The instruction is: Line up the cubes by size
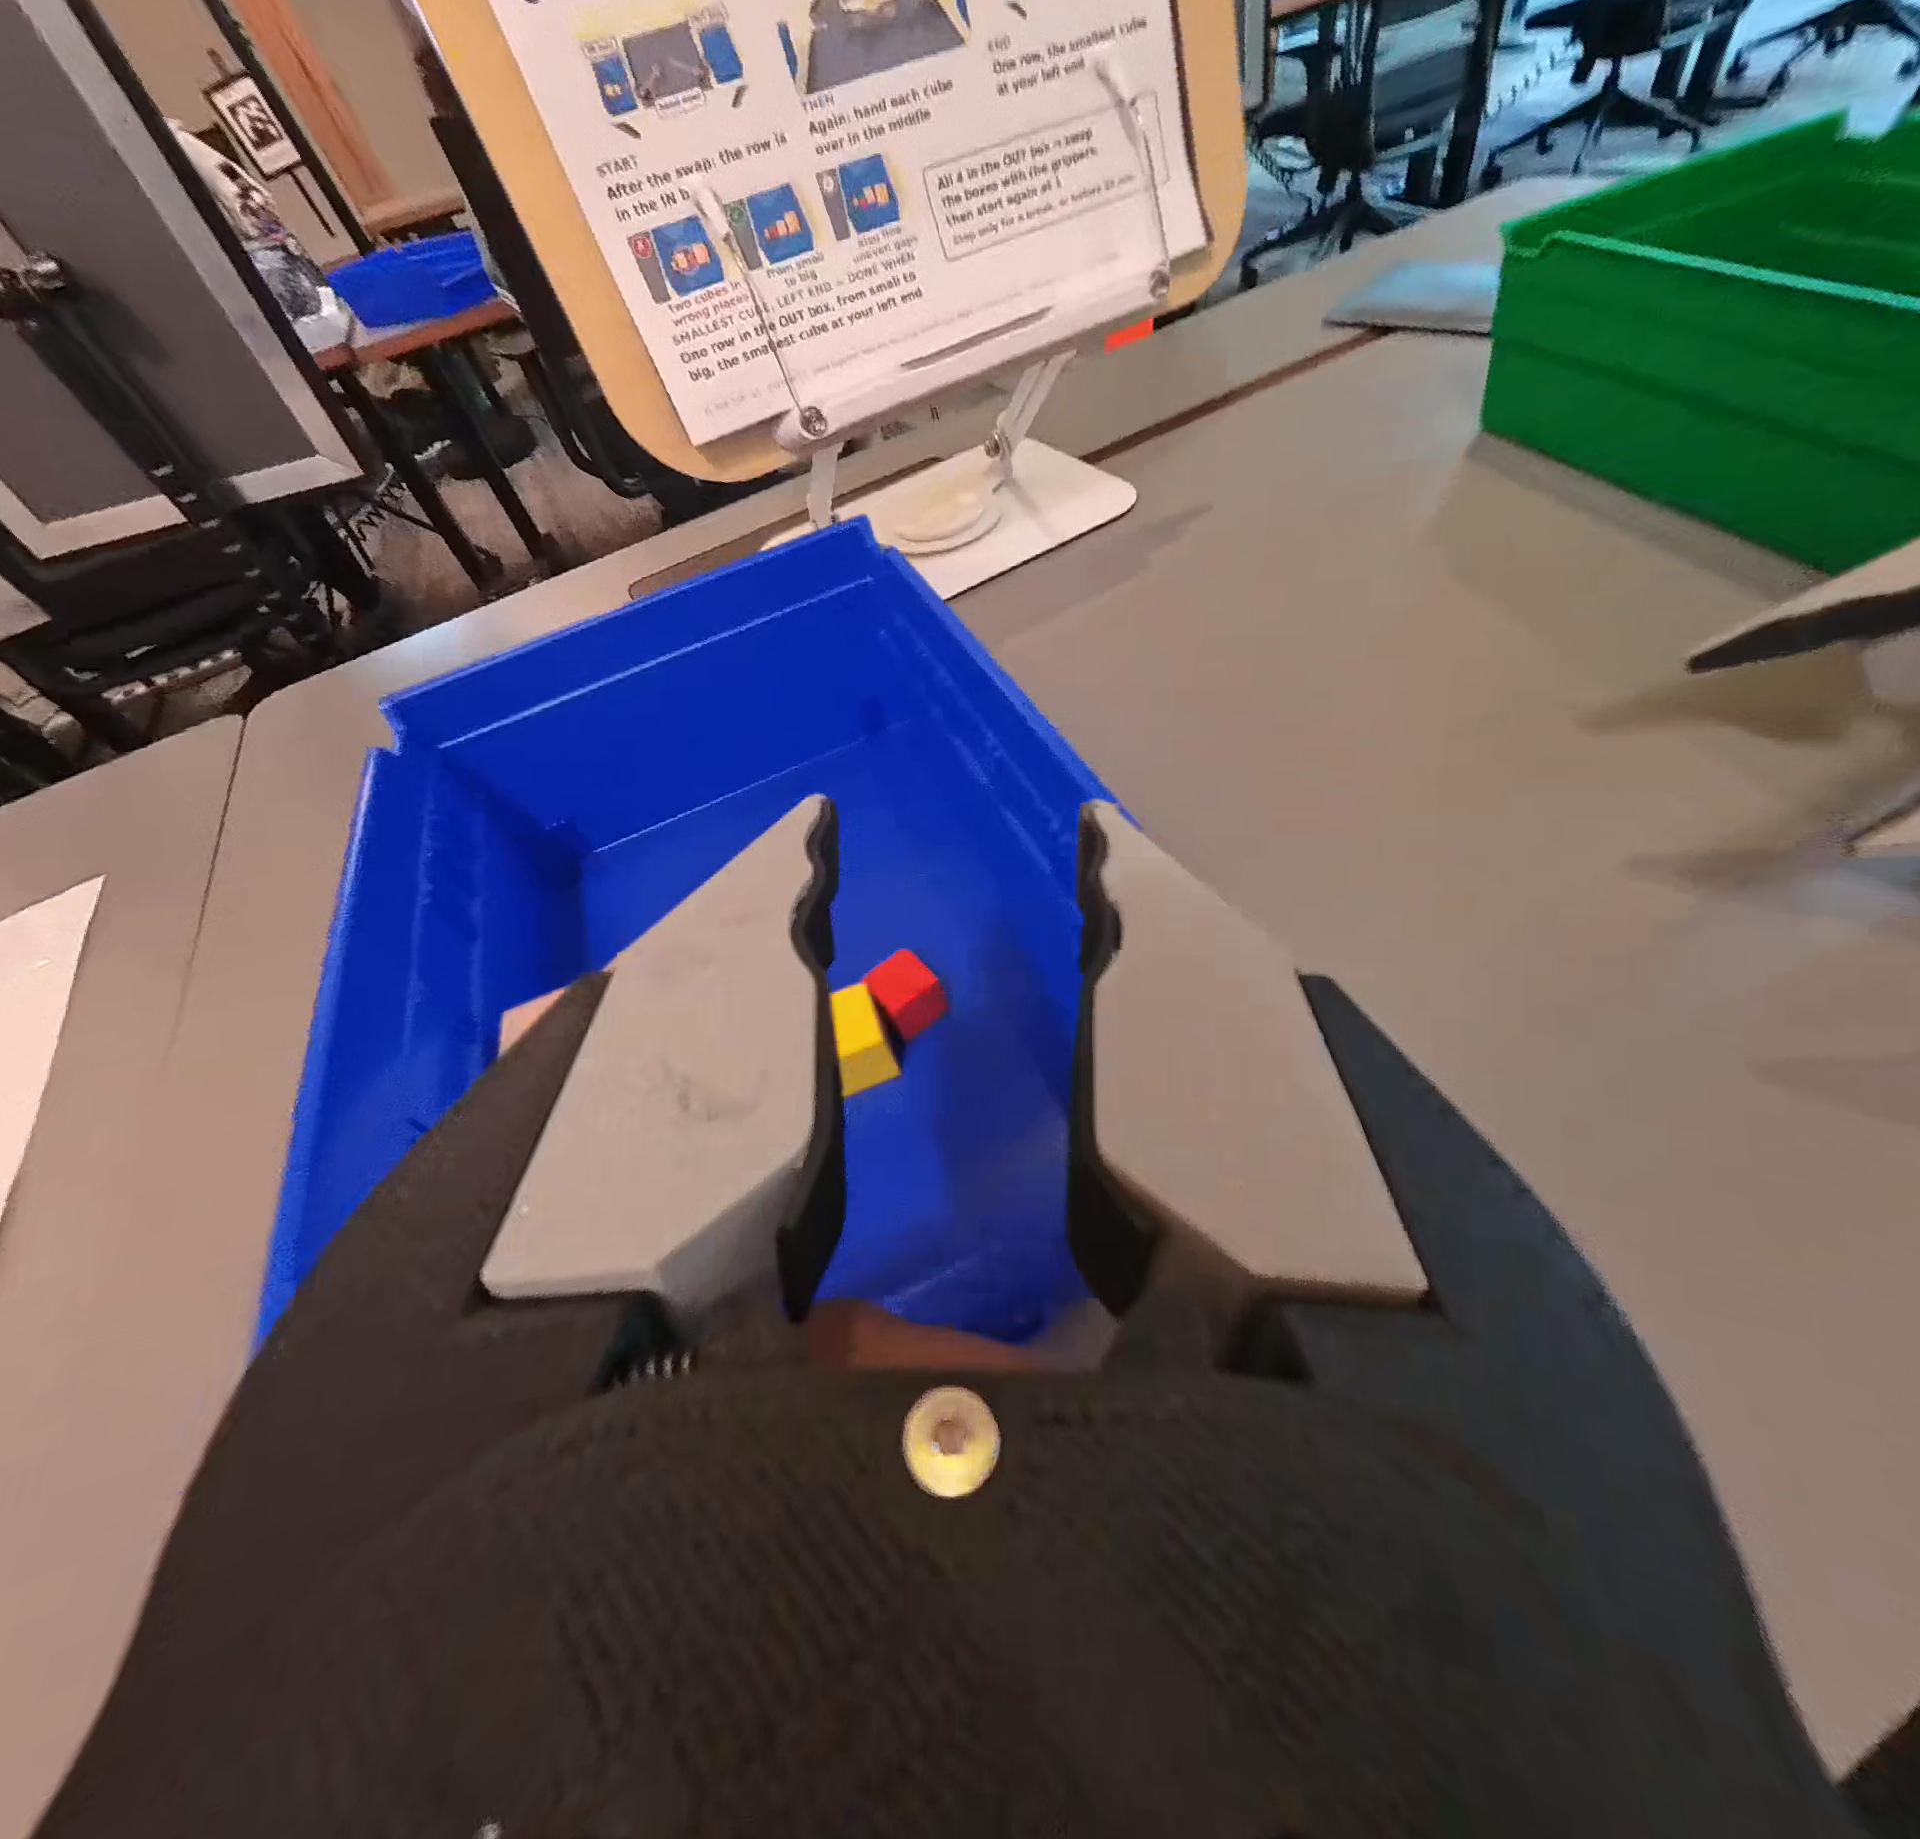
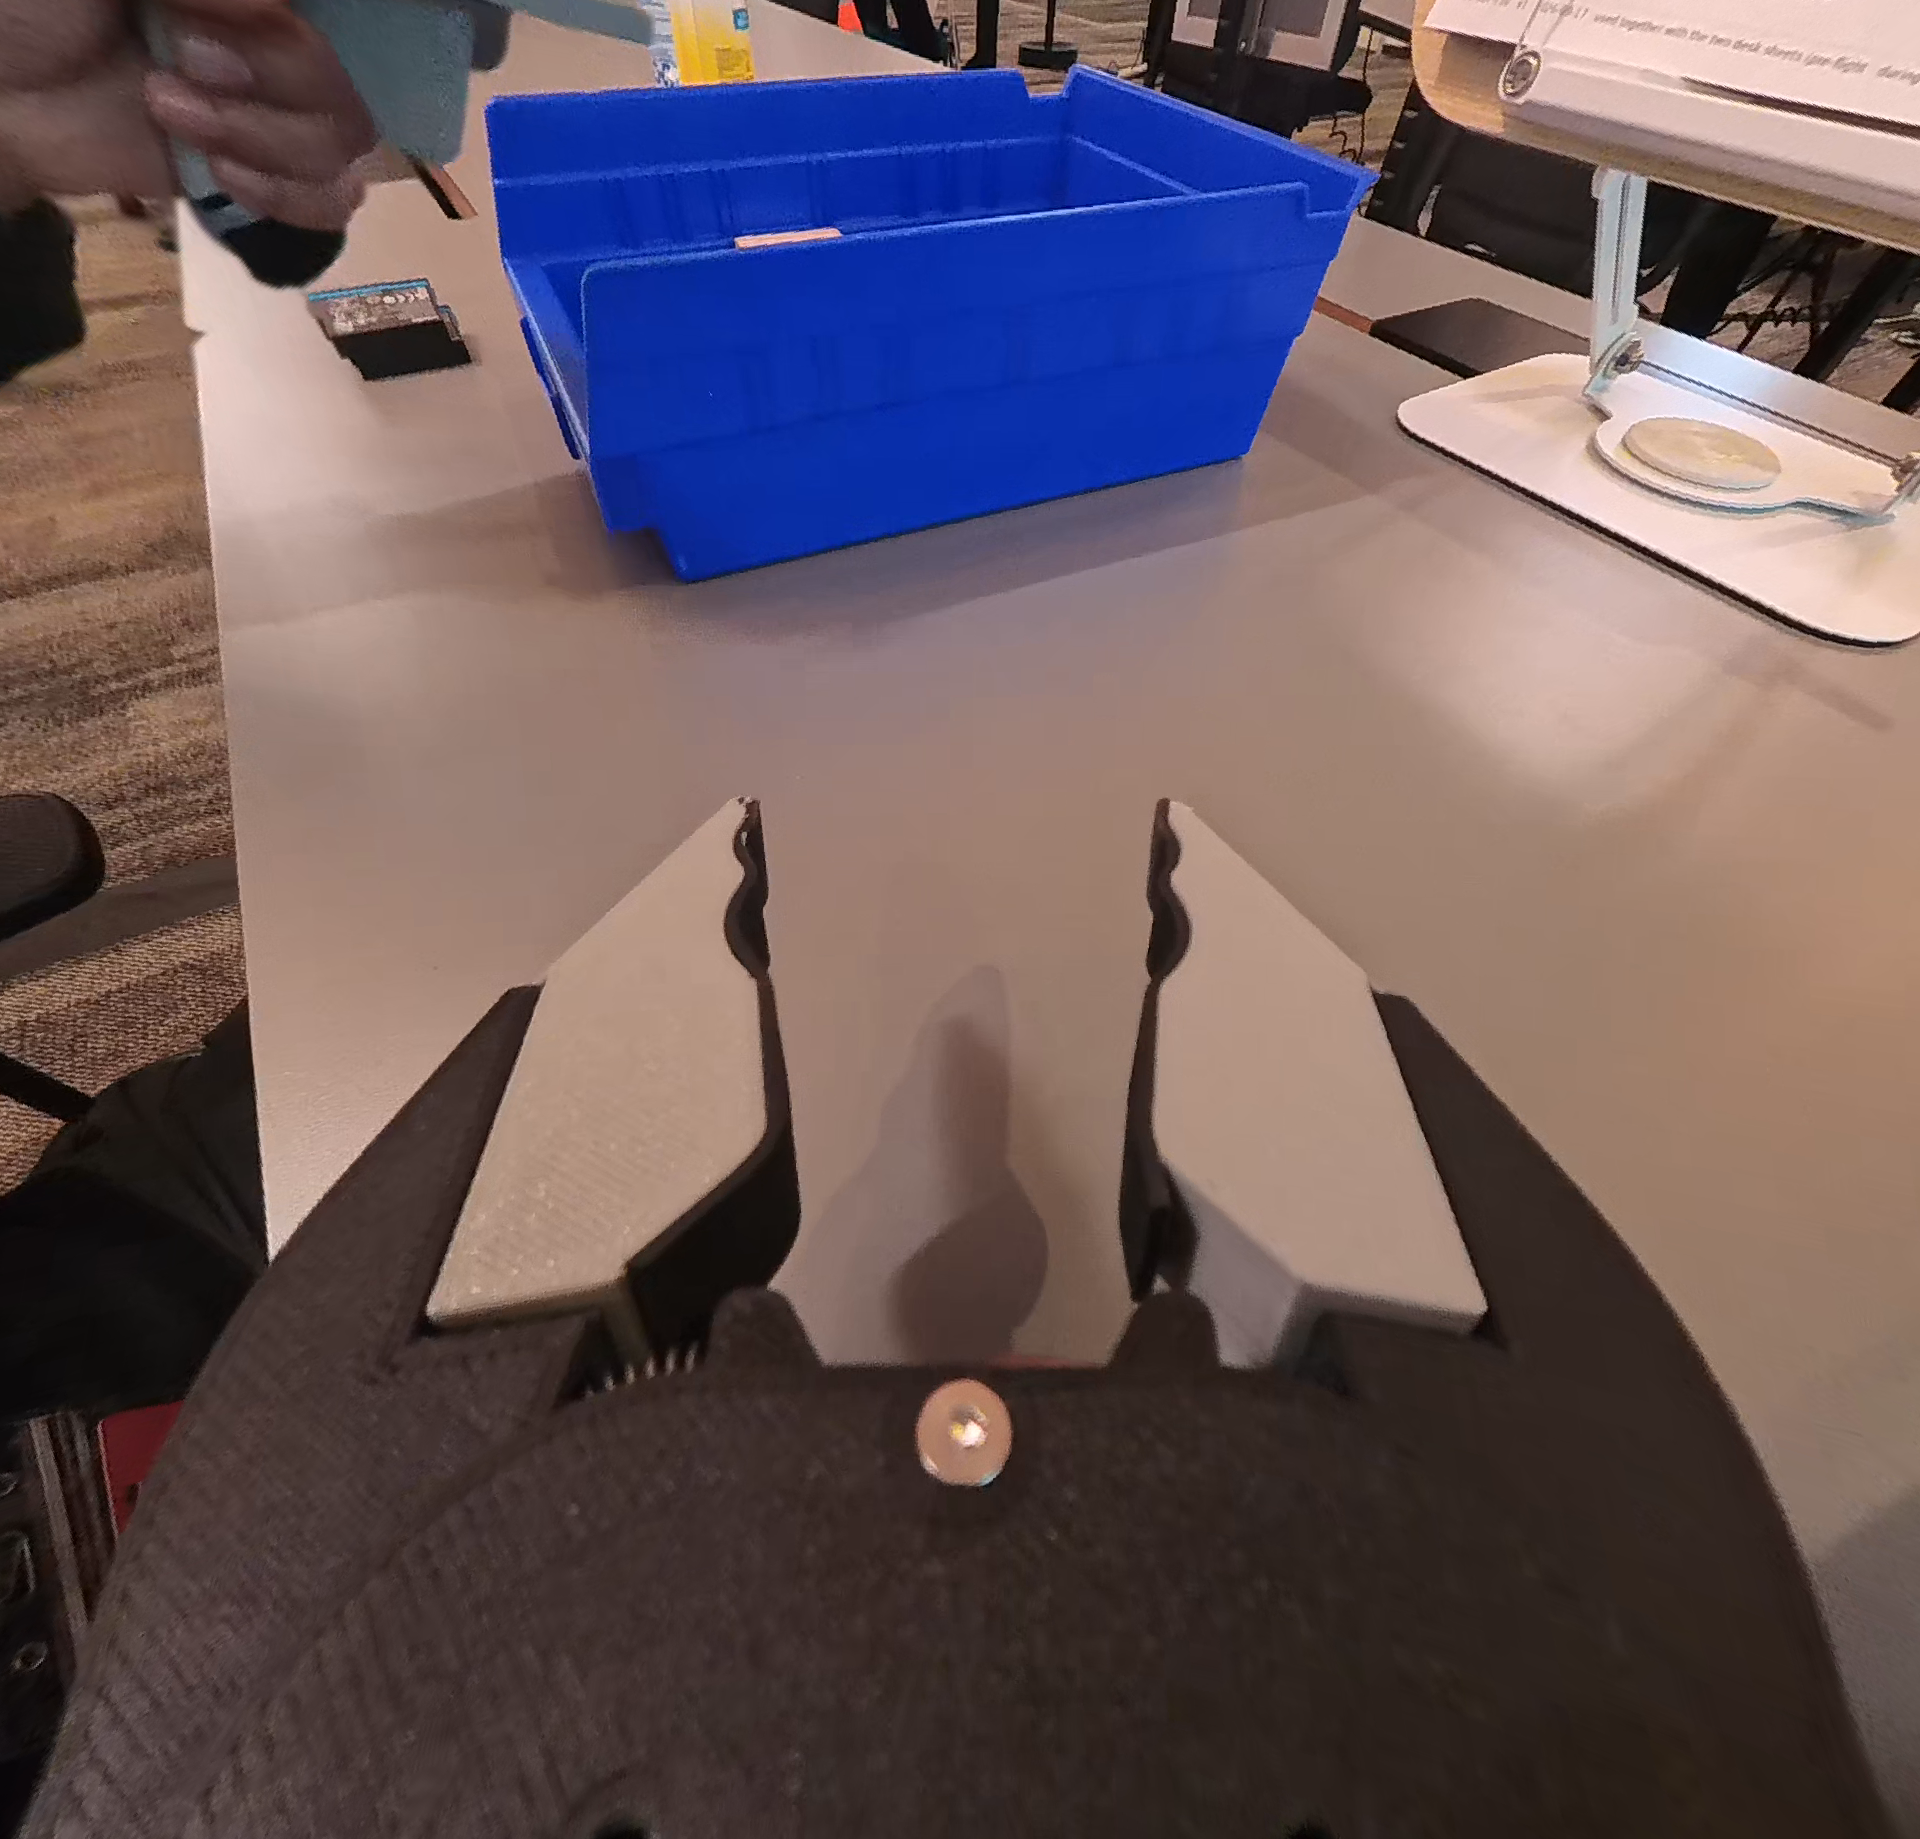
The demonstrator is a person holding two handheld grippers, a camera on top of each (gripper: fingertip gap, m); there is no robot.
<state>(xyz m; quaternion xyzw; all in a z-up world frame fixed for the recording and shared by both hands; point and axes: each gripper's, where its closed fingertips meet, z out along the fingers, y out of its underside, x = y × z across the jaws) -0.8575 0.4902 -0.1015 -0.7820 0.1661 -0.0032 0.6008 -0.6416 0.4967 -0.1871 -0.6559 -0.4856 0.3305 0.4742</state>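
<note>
Cubes, one red cube [image 1: 906,989] touching a yellow cube [image 1: 860,1039], lie on the blue bin [image 1: 665,750] floor beneath the spread, empty left gripper [image 1: 954,833]; a brownish block, perhaps another, shows partly. Right gripper [image 2: 956,823] gapes empty over the table [image 2: 935,677].

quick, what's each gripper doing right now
left gripper: open, holding nothing, over the blue bin above the yellow cube and red cube.
right gripper: open, empty, over the table.

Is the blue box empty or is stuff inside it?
Not empty: the blue box holds a red cube and a yellow cube on its floor.
</note>
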